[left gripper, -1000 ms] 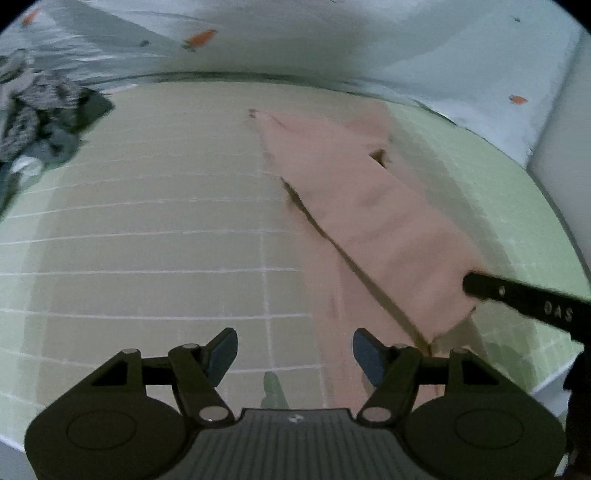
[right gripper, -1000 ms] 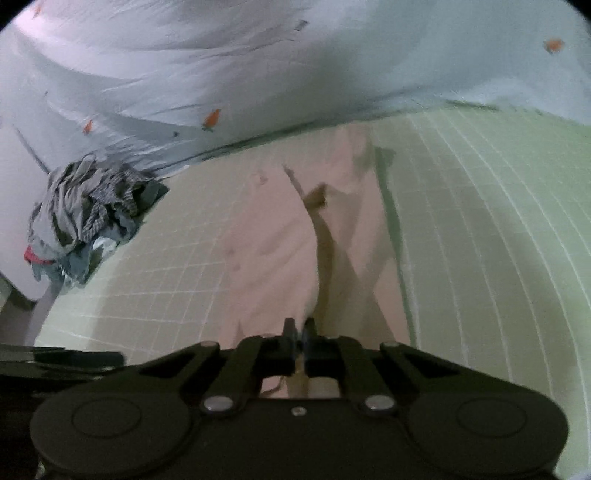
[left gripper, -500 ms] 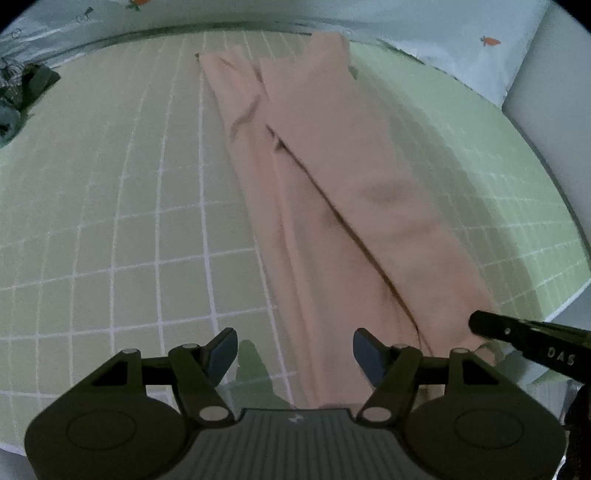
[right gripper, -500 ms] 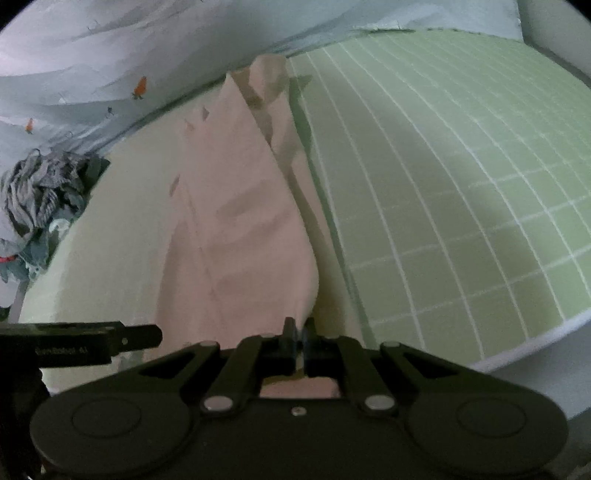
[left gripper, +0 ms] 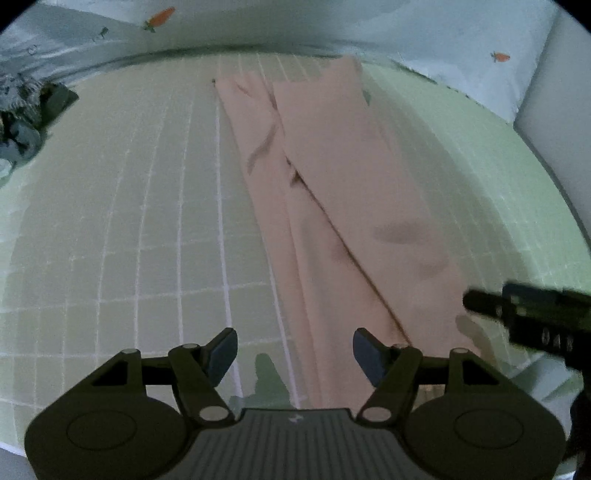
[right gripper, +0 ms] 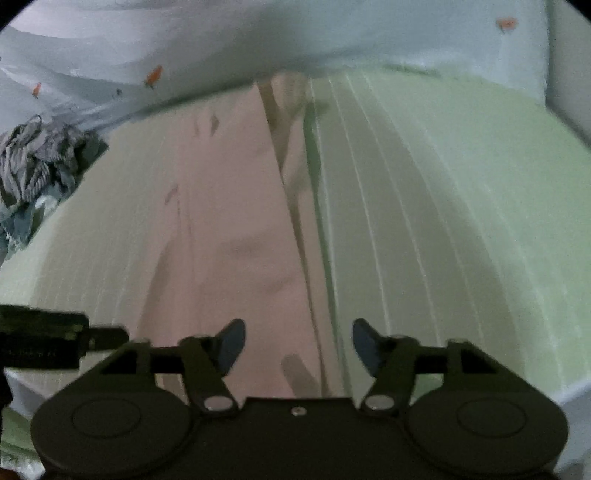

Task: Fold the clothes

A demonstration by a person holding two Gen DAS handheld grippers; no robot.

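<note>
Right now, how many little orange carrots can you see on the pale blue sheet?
2 in the left wrist view: one carrot at the upper left of the pale blue fabric sheet, another at the upper right. Folds may hide more.

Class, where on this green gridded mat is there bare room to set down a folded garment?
Free: the green gridded mat between the long pink garment and the grey crumpled clothes pile, and the wide stretch right of the garment. Crowded: the mat's middle strip and the pile's corner.
</note>
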